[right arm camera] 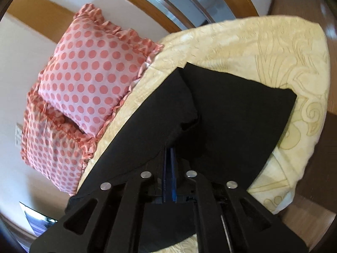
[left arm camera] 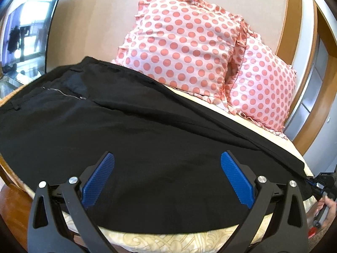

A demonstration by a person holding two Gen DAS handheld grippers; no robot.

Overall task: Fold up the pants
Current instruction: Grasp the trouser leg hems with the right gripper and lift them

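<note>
Black pants (left arm camera: 130,130) lie spread across the cream bedspread (left arm camera: 168,240), waistband and zipper at the far left. My left gripper (left arm camera: 167,159) hovers over the near edge of the pants, jaws wide open, blue pads (left arm camera: 99,181) empty. In the right wrist view the pants (right arm camera: 231,116) show as black cloth with one layer lapped over another. My right gripper (right arm camera: 169,149) is shut on a fold of the pants, its blue pads (right arm camera: 173,172) pressed together on the cloth. The right gripper also shows at the far right of the left wrist view (left arm camera: 320,184).
Two pink polka-dot pillows (left arm camera: 189,42) lean on the headboard wall behind the pants; they also show in the right wrist view (right arm camera: 90,80). The patterned bedspread (right arm camera: 263,48) ends at the bed edge over wooden floor (right arm camera: 316,221). A window (left arm camera: 23,33) is far left.
</note>
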